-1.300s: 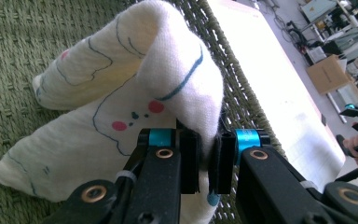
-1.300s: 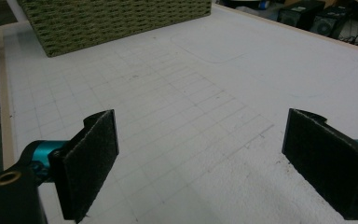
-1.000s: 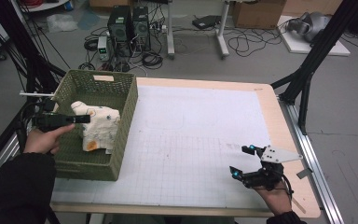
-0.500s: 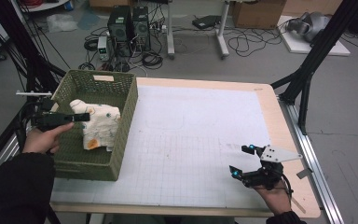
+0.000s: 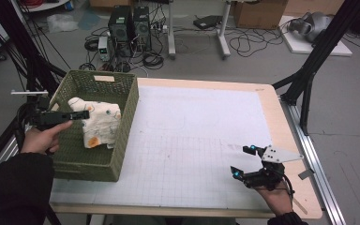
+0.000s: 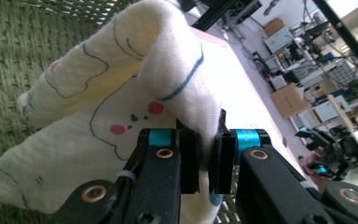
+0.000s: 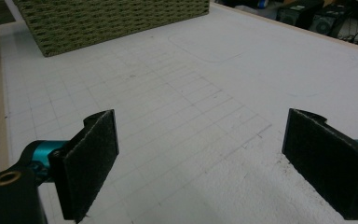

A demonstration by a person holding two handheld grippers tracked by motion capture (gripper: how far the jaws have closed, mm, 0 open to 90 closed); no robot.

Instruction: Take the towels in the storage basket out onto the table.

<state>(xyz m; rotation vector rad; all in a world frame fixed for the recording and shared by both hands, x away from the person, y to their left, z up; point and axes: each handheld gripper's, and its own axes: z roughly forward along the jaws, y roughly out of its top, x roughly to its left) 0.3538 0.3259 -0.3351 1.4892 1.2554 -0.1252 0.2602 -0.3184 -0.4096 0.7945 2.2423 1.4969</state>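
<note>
Grip: your left hand-held gripper [image 6: 204,161] is clenched on a fold of the white printed cloth [image 6: 121,112], which sits inside the green woven basket [image 5: 122,140].
Lift: judged best, raise the cloth straight up until its hanging part clears the rim.
Edges: the basket's near wall stands between cloth and surface [image 5: 201,140].
Room: the surface right of the basket lies bare.
Other hand: your right hand-held gripper [image 7: 205,163] is released, holding nothing, well apart.

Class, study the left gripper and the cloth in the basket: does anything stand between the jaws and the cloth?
No. The left gripper is shut on a fold of the cloth, pads pressing straight on the fabric. The cloth lies inside the green basket, whose walls rise around it.
</note>
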